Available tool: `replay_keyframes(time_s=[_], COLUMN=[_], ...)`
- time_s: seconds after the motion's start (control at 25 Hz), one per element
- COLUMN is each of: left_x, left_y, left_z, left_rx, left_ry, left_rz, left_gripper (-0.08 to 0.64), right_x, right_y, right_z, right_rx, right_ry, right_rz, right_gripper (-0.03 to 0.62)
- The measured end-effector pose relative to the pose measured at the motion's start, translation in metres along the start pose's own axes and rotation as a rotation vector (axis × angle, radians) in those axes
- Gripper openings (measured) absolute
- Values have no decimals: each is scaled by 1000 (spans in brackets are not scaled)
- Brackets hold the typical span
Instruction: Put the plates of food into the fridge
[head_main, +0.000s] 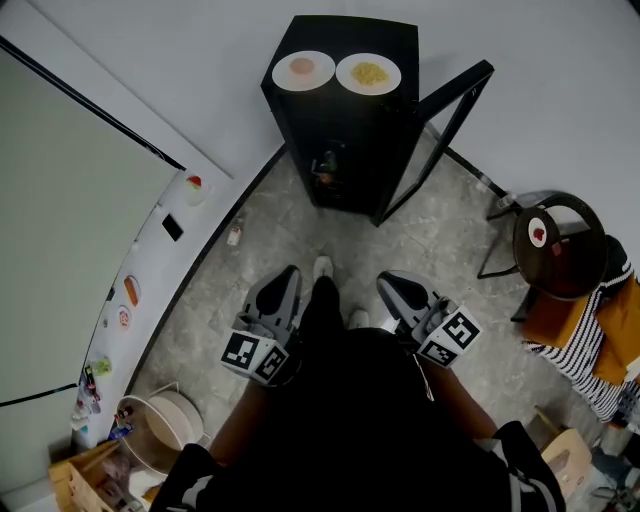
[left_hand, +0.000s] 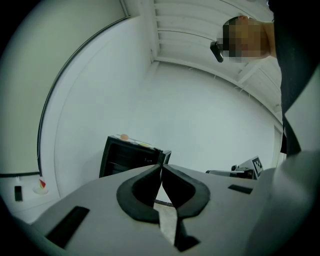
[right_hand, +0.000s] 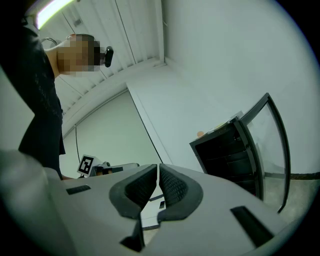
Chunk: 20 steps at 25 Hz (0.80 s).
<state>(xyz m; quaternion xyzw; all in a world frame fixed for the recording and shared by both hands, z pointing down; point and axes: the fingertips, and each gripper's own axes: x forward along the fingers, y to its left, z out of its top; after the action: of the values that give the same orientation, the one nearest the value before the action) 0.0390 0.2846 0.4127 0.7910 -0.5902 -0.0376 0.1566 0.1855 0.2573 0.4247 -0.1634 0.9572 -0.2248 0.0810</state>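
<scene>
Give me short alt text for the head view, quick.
A black fridge stands with its door open, a plate of pink food and a plate of yellow food on top. Facing it, the person holds the left tongs and right tongs shut and empty.

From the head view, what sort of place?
Probably a staged test room: small black fridge, door open, on grey stone-look floor; two white plates of food on top; bare white walls.
</scene>
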Motion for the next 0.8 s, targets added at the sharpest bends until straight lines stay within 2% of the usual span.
replay_keyframes(time_s=[0.36,0.6,0.8], left_x=[36,72,105], left_y=[17,48,84], left_z=[2,12,24], left_rx=[-11,-5,-4], left_ry=[7,17,36], left_rz=[-35,-55,-77], left_gripper=[32,32,32], right_x=[25,56,94], right_y=[-24,-65,-98], right_z=[6,9,20], right_rx=[-21,19,75], right_ry=[36,55,32], right_rz=[-28,-100,-150], right_gripper=[35,35,35])
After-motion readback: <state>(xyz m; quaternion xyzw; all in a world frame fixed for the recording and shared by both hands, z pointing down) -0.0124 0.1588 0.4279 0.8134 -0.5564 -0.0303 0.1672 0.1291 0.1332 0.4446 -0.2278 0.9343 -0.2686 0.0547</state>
